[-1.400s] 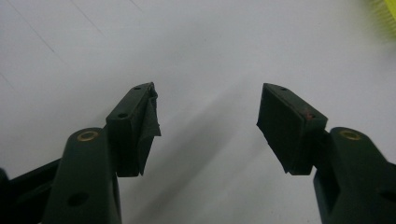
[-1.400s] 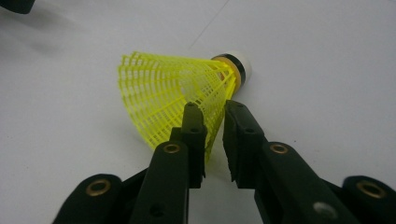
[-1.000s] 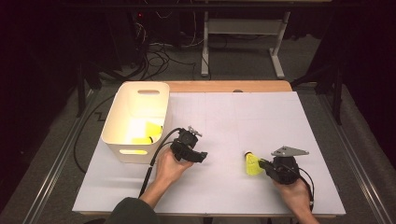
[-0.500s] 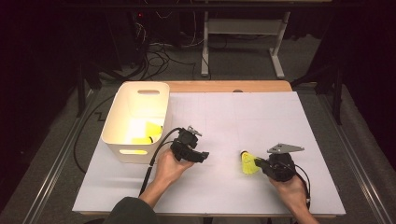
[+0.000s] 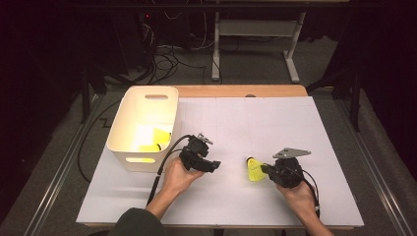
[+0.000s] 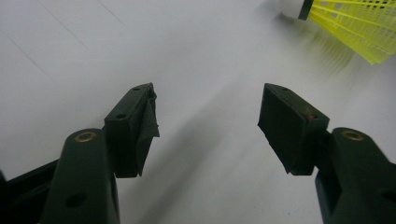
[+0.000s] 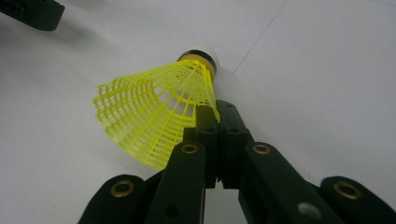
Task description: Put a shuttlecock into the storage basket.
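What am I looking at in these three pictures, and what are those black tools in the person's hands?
A person sits at a white table with a handheld two-jaw gripper in each hand. One picture looks down from above; the other two come from small cameras riding on each gripper. The right gripper is shut on the skirt edge of a yellow shuttlecock. The left gripper is open, nothing between its jaws. A white bin at the table's left holds more yellow shuttlecocks.

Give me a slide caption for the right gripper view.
Right gripper pinches the skirt rim of a yellow shuttlecock above the white table.
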### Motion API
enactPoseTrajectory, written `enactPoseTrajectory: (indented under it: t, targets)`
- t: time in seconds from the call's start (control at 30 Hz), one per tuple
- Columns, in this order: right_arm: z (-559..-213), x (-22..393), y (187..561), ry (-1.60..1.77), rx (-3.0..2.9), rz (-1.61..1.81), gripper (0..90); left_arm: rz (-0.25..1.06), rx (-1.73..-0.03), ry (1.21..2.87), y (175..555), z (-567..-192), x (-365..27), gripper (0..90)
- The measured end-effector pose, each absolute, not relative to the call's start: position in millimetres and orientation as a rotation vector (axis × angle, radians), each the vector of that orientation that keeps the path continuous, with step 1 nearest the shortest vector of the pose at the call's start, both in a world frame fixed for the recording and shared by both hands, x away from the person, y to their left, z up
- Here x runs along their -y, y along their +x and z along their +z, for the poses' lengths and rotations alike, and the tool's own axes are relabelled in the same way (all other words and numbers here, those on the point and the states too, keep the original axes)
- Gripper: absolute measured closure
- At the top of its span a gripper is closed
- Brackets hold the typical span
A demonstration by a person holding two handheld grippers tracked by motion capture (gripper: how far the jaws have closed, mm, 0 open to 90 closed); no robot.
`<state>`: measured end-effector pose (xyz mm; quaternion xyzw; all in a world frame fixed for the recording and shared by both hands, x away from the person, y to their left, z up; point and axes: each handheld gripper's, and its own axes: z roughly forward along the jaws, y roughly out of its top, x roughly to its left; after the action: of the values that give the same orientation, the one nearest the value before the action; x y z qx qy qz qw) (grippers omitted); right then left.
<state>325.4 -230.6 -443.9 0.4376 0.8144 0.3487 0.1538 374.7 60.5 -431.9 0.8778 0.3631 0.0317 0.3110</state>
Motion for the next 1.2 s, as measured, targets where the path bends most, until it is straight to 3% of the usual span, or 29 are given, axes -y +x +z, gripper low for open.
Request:
enactPoseTrajectory:
  t: [1.2]
  targets:
    - [-441,193,342,1.202,-2.386,1.015,90.0,0.053,-0.909,2.36,367,-430,-56,38.0]
